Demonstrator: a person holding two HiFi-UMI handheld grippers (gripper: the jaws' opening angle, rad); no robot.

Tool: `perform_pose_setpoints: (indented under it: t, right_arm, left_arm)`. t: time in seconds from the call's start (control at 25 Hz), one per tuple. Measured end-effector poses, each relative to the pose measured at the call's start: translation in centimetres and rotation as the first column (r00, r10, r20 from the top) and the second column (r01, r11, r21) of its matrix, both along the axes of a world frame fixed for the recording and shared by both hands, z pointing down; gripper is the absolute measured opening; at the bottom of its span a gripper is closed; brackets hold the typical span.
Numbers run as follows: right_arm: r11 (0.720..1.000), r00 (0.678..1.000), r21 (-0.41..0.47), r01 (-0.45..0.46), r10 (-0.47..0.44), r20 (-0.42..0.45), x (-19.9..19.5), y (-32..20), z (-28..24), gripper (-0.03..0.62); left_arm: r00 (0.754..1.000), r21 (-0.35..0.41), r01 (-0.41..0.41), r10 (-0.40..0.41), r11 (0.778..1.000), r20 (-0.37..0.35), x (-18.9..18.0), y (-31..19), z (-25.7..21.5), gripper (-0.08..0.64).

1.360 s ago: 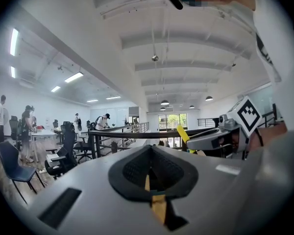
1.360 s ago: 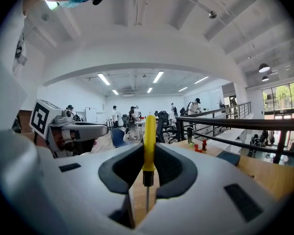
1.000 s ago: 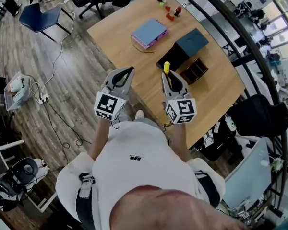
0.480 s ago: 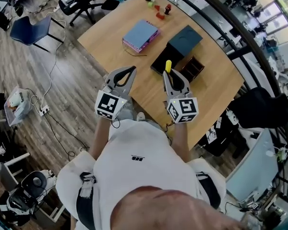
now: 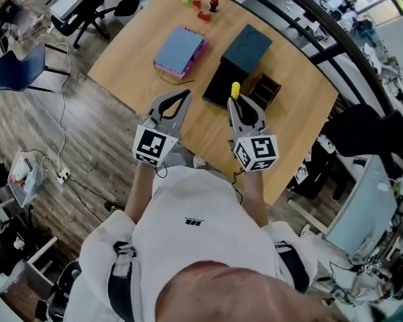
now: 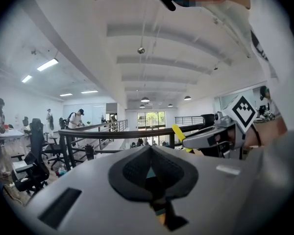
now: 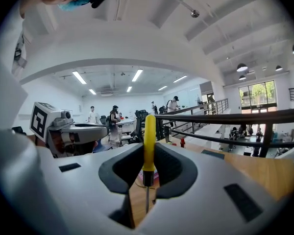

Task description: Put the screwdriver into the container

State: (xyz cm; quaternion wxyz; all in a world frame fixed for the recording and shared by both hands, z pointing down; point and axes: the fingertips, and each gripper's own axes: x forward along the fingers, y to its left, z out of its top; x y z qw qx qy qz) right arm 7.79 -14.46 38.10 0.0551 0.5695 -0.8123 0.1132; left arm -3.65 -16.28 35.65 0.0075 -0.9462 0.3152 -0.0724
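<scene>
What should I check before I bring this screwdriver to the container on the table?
1. Grip: the yellow-handled screwdriver is clamped in the right hand-held gripper, handle up and shaft down: ok.
2. Target: the brown wooden compartment container sits open-topped on the wooden table: ok.
3. Neighbour: the black box with a dark teal lid stands close beside the container; whether they touch: cannot tell.
4. Left hand-held gripper: jaws together, nothing held, off to the side: ok.
5. Screwdriver's height above the container: cannot tell.
</scene>
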Motion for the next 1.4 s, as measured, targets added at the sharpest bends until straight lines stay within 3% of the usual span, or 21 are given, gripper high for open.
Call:
perform_pose_setpoints:
  t: [0.32,0.6,1.04,1.4]
  right_arm:
    - [0.991,0.994,-0.068,-0.113,0.113,-0.004,0.2,-4.3,2.4,0.058]
    - [0.967,0.974,-0.111,-0.227,0.227,-0.014,1.1,-6.4,3.6,0.058]
    - [0.900,0.918,-0.191,-0.392,0.397,-0.008,3.2,-8.3,7.2,0.058]
    - [0.852,0.879,-0.240,-0.466,0.476,-0.018,3.8,-8.9,10.1,0.058]
  left_arm:
    - [0.992,-0.056,-0.128,0.128,0.990,-0.005,1.5,-6.1,2.4,0.009]
    - [0.970,-0.093,-0.243,0.244,0.965,-0.006,3.1,-9.8,3.9,0.009]
    - [0.904,-0.147,-0.423,0.428,0.894,0.005,6.7,-13.1,6.7,0.009]
    - [0.851,-0.195,-0.517,0.525,0.834,-0.010,8.7,-14.1,9.5,0.009]
